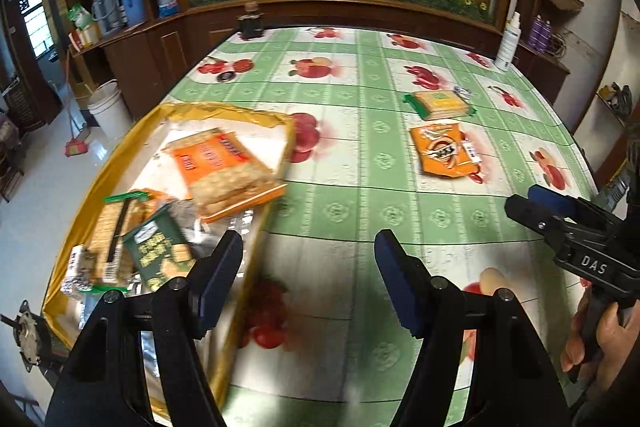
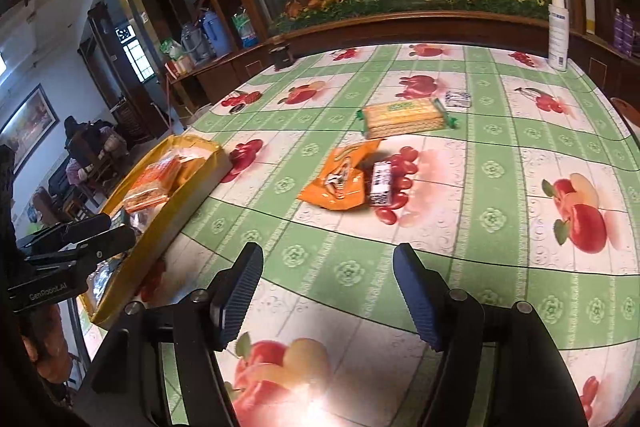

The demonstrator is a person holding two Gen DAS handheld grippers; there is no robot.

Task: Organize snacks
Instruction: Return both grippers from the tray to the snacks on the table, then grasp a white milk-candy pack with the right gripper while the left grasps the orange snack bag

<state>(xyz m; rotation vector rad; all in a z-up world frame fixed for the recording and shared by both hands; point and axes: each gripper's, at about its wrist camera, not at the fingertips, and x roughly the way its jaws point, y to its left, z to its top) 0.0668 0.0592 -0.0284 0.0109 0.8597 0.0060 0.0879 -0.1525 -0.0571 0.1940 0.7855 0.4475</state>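
Observation:
My left gripper (image 1: 308,243) stands open and empty above the table, right beside the near end of a yellow tray (image 1: 240,113). The tray holds several snack packs, among them an orange cracker pack (image 1: 224,171) and a green pack (image 1: 160,251). My right gripper (image 2: 328,255) is open over bare tablecloth with nothing between its fingers. Ahead of it lie an orange snack bag (image 2: 340,179), a small white bar (image 2: 380,183), a long cracker pack (image 2: 404,117) and a small blue-white packet (image 2: 458,99). Each view catches the other gripper at its edge.
The table wears a green-and-white fruit-print cloth (image 2: 500,167). A white spray bottle (image 2: 558,31) stands at the far right edge and a dark jar (image 2: 282,57) at the far left. A wooden cabinet runs behind. A white bucket (image 1: 108,107) sits on the floor.

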